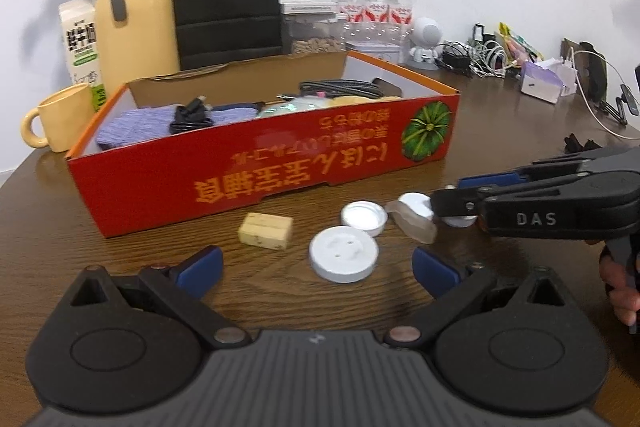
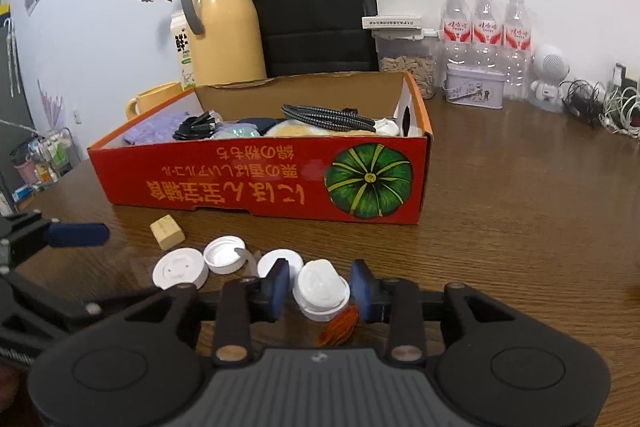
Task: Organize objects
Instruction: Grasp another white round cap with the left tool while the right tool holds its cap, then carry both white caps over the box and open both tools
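Only the right wrist view shows the right gripper (image 2: pixel 320 285), parted, straddling a white cap (image 2: pixel 320 289) on the worktop before the red box (image 2: pixel 260 179); left gripper (image 1: pixel 316 267) released beside

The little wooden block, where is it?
The wooden block lies on the table, just in front of the red box and left of the white caps.
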